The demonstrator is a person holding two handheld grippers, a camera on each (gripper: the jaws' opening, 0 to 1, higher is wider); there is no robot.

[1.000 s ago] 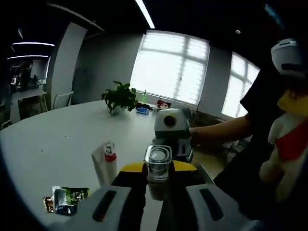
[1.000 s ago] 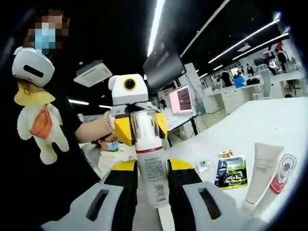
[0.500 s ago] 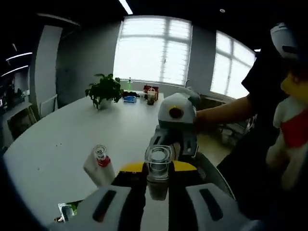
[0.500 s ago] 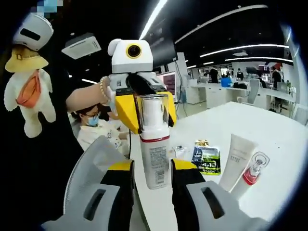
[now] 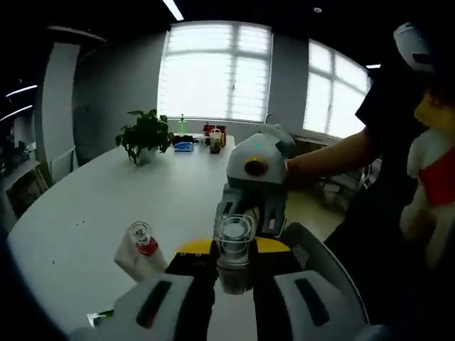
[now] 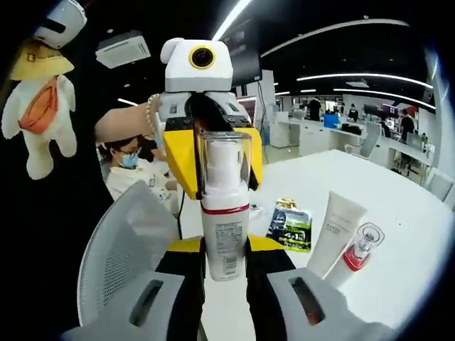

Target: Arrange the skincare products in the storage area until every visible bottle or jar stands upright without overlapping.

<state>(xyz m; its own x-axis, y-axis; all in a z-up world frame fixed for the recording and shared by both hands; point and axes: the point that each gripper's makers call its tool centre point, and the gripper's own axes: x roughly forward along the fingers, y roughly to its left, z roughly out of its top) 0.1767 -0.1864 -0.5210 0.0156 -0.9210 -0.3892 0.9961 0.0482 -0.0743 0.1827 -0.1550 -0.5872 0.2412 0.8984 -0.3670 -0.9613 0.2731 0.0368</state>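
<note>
I have the white table (image 5: 78, 213) spread from 9 to 12 o'clock in my left gripper view, and it runs off toward 3 o'clock in my right gripper view (image 6: 398, 249). A grey mesh chair (image 6: 121, 249) sits at 8 o'clock in the right gripper view.

The two grippers face each other over the table edge. My right gripper (image 6: 226, 266) is clamped on a white pump bottle (image 6: 225, 231) with a red band and a clear cap, held upright dead centre. My left gripper (image 5: 233, 264) looks closed on that same bottle, seen cap-first (image 5: 234, 238) between its jaws, though I cannot tell how firm the contact is.

In the right gripper view a white tube (image 6: 333, 231) stands at 4 o'clock, with a small red-collared bottle (image 6: 357, 250) leaning just beside it. A green sachet (image 6: 290, 229) lies flat on the table near them.

In the left gripper view, a potted plant (image 5: 144, 135) sits at 11 o'clock.
</note>
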